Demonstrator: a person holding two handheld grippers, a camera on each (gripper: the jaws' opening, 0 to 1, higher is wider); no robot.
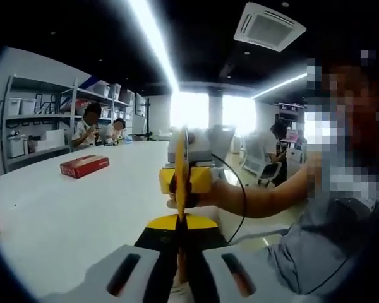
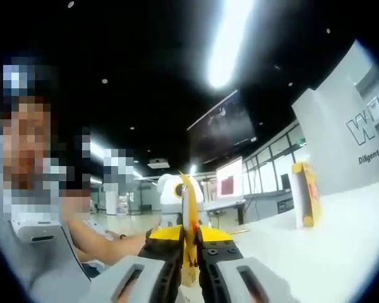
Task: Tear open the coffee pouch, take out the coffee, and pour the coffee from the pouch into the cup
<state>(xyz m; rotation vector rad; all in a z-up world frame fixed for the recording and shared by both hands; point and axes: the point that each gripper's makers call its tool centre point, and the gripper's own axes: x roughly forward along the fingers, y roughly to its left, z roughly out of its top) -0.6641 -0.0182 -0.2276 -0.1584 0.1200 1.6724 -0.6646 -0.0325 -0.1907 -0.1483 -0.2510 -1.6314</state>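
1. In the left gripper view the left gripper has its jaws pressed together on the near edge of the coffee pouch, a thin yellow sachet seen edge-on and standing upright.
2. Just beyond, the right gripper faces it, its yellow-and-black jaws pinching the pouch's far edge; a person's hand grips it from the right.
3. In the right gripper view the right gripper clamps the coffee pouch, with the left gripper just behind it.
4. The pouch hangs above the white table.
5. A red box lies far left on the table.
6. A yellow carton stands upright at the right.
7. Seated people are by the far shelves.
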